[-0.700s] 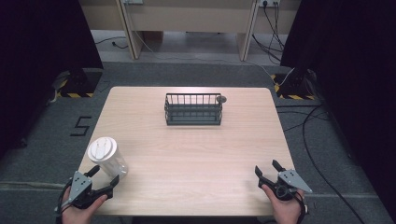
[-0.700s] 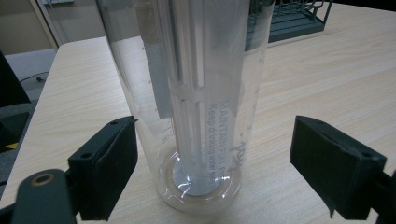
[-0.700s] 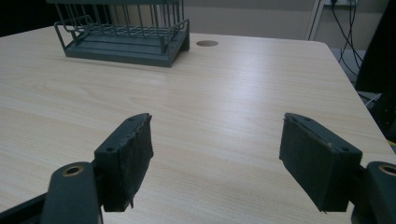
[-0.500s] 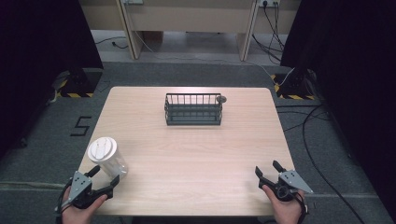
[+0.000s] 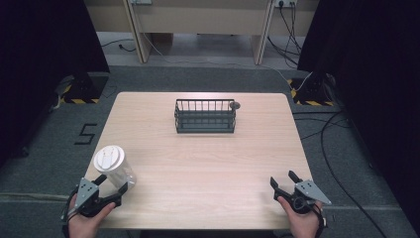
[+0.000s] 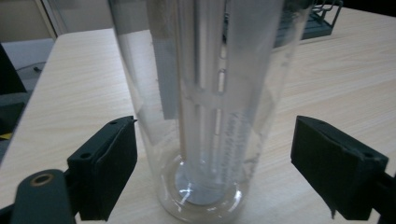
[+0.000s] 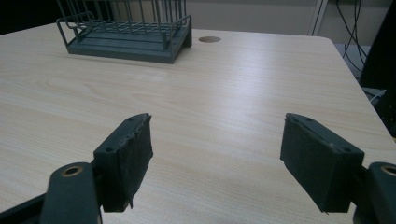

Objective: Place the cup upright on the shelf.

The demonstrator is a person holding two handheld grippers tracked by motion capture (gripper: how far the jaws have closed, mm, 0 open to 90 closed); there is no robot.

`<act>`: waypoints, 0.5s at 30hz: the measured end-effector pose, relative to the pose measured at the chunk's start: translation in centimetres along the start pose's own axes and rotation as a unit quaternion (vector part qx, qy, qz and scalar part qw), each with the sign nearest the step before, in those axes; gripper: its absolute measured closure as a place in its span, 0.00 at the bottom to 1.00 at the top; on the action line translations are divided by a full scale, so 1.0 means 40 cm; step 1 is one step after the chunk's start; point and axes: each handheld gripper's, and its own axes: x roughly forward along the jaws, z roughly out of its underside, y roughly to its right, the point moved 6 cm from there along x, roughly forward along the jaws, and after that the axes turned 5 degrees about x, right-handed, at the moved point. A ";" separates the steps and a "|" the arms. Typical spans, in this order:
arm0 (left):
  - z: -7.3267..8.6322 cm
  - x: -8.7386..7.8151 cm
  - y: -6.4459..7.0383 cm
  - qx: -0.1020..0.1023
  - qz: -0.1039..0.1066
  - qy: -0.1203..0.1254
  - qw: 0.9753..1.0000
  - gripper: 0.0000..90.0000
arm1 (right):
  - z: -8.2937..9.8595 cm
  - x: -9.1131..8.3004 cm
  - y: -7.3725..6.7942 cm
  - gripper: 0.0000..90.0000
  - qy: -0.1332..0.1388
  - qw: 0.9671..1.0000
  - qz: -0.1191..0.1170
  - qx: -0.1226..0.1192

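Right now your left gripper [image 5: 112, 184] sits low at the near left corner of the tabletop [image 5: 208, 163], its jaws spread wide apart with nothing clamped. Standing upright between those jaws is a clear plastic cup [image 5: 115, 168] with a white lid [image 5: 109, 158]. In the left gripper view the cup [image 6: 205, 107] rises straight ahead of you, its round base resting on the wood, and there is a visible gap between each jaw pad and the cup wall, so neither pad is touching it. Something pale runs up inside the cup, but you cannot tell what it is through the plastic.

Well ahead of that gripper and off to its right, a dark wire basket [image 5: 205, 116] stands on the far half of the tabletop. Just beside the basket's right end is a small round hole [image 5: 235, 105] in the wood.

Your right gripper [image 5: 284, 182] rests at the near right corner, a grey three-cornered plate on top of it. Its jaws are also spread apart and hold nothing. In the right gripper view bare wood lies between the two pads, the wire basket [image 7: 126, 32] stands far ahead and to the left of the jaws, and the hole [image 7: 209, 39] sits just to the right of it.
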 end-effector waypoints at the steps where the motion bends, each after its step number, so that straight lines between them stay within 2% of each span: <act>1: -0.004 0.004 -0.005 0.005 -0.002 0.001 1.000 0.16 | 0.000 0.000 0.000 0.28 0.000 1.000 0.000 0.000; 4: -0.011 0.014 -0.009 0.007 -0.003 0.007 1.000 0.16 | 0.000 -0.001 -0.001 0.28 0.000 1.000 0.001 0.001; 11: -0.022 0.046 -0.017 0.015 0.008 0.016 1.000 0.15 | 0.001 0.002 -0.003 0.29 -0.005 1.000 0.002 -0.006; 15: -0.024 0.061 -0.017 0.011 0.014 0.021 1.000 0.16 | 0.001 0.002 -0.003 0.29 -0.006 1.000 0.002 -0.005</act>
